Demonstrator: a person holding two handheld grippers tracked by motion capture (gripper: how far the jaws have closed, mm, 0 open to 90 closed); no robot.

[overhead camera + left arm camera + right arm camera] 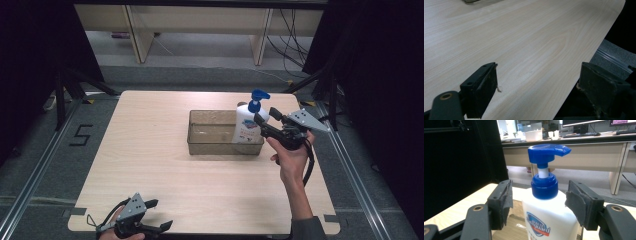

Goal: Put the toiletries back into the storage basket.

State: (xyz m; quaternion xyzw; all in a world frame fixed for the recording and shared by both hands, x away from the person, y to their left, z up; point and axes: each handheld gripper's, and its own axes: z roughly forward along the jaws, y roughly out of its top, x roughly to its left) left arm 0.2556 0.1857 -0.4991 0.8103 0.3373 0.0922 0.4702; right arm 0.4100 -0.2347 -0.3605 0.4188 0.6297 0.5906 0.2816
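The right gripper [266, 119] is at the white soap bottle [247, 126], one jaw on each side of the bottle's shoulder. In the right gripper view the bottle [549, 220] stands upright between the pads, its blue pump head [548, 151] rising above the fingertips. The right-hand pad [579, 202] looks to be touching the bottle; the left-hand pad [505, 200] shows a sliver of gap, so whether this is a true pinch I cannot tell from here.

The bottle stands at the right end of the clear plastic bin [215, 134], apparently inside it. The bin's near wall runs just below the fingertips, and the rest of the bin stretches away to their left.

Down at the near edge of the table [150, 165], the left gripper [159, 216] rests in the person's hand with its jaws spread wide. In the left gripper view bare wood lies between the fingers [482, 87], with the table edge cutting past the right-hand finger. A corner of the bin [480, 1] peeks in far ahead of them, well apart. Beyond the table stand pale desk legs [137, 35] with cables behind.
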